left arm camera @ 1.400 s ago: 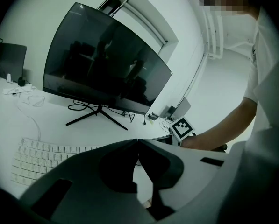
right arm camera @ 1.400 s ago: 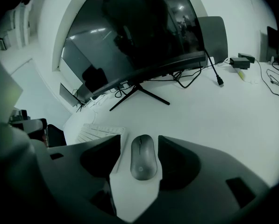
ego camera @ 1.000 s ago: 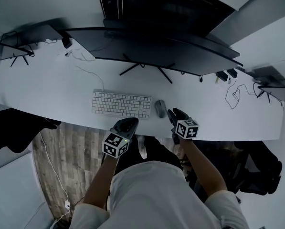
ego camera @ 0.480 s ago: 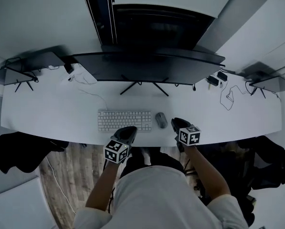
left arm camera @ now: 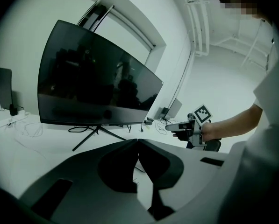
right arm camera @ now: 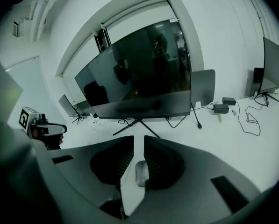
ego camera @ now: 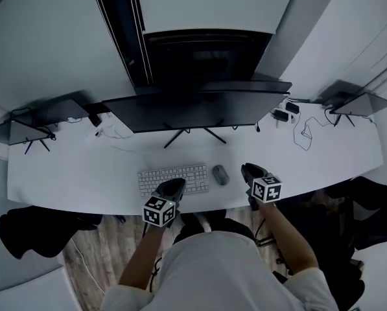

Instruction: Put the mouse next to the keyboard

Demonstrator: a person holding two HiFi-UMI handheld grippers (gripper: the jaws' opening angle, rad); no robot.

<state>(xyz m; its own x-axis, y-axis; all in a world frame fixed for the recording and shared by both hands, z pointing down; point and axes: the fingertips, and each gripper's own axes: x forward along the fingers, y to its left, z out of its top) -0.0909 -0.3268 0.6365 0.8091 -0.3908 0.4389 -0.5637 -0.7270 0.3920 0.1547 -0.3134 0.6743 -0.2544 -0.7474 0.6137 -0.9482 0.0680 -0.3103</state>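
White desk (ego camera: 70, 173) curved across a pale-walled room, with a wide dark monitor (ego camera: 193, 109) on a spidery stand behind the keyboard (ego camera: 173, 179), small side screens (ego camera: 24, 131) far off to either end, loose cables (ego camera: 306, 131) behind and to the right of the keyboard, and wood floor (ego camera: 96, 251) on the near side of it. From my remote seat I saw the grey mouse (ego camera: 220, 174) lying flat on the desk just right of the keyboard, touched by neither tool. Left gripper (ego camera: 177, 184) hung over the keyboard's near edge, its tips pressed together on nothing. Right gripper (ego camera: 248, 170) hung further right of the keyboard, beyond the mouse; its jaws had just been closing and stood all but together, a thin slit between them, nothing gripped
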